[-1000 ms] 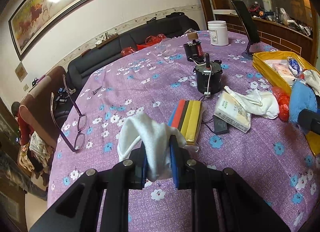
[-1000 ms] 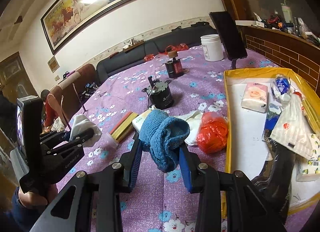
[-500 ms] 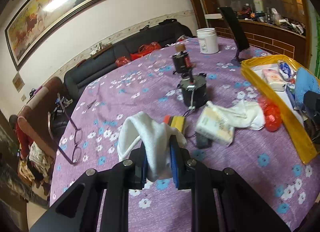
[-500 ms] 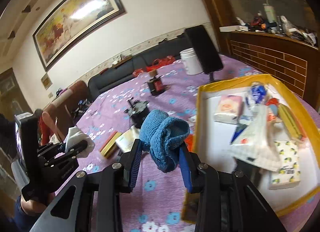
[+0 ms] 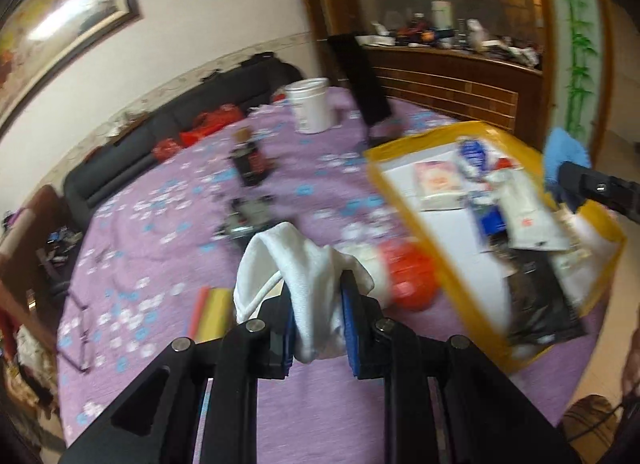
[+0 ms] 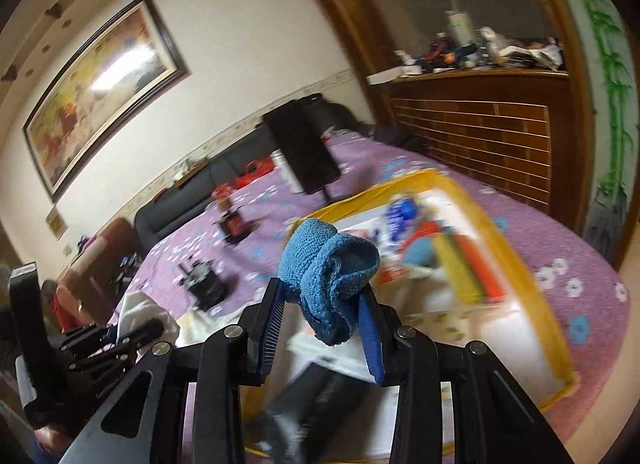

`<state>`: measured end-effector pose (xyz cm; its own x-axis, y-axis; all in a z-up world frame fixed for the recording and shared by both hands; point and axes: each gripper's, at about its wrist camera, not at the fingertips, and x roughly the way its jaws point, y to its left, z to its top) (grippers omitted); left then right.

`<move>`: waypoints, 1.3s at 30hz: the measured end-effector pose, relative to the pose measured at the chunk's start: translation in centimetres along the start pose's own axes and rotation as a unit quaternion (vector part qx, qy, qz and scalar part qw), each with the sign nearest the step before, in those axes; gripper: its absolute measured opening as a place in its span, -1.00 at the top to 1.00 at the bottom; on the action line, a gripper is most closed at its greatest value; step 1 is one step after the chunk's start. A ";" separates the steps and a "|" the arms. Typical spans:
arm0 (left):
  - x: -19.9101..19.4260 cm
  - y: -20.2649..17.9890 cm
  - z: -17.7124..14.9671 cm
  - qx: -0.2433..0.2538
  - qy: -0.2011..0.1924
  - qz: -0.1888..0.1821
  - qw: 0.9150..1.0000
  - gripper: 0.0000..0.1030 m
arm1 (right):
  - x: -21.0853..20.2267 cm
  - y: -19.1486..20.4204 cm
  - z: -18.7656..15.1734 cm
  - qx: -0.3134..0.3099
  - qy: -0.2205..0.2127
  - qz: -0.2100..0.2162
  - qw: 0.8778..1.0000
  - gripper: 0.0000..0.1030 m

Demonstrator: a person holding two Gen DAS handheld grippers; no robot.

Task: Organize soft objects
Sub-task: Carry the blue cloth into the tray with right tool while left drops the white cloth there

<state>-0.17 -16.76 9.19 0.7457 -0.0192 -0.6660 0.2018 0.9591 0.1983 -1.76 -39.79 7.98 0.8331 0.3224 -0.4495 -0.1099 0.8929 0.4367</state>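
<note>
White cloth [image 5: 304, 276] clamped in left gripper [image 5: 318, 324]; blue knitted cloth [image 6: 328, 276] clamped in right gripper [image 6: 320, 328], above yellow tray [image 6: 516, 260]

Cream wall, framed painting [image 6: 104, 92], dark sofa [image 5: 168, 140], brick-patterned wooden counter [image 6: 472, 136].

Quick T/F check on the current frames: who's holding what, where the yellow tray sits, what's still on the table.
1. The left gripper is shut on a white cloth. True.
2. The right gripper holds a red bag. False: it is shut on a blue knit cloth.
3. The blue cloth already lies in the yellow tray. False: it hangs between the fingers above the tray.
4. A red bag lies on the purple tablecloth beside the tray. True.
5. The white jar stands inside the tray. False: it stands on the tablecloth, apart from the tray.
</note>
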 end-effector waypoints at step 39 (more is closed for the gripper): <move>9.1 -10.1 5.0 0.010 0.085 -0.173 0.981 -0.09 | 3.7 -6.4 2.6 0.022 0.058 -0.096 0.993 -0.10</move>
<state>7.77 -28.02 4.76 0.5141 -0.2927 -0.8062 0.4370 0.8982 -0.0475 3.42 -45.17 5.56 0.7683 0.1828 -0.6134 0.0711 0.9280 0.3656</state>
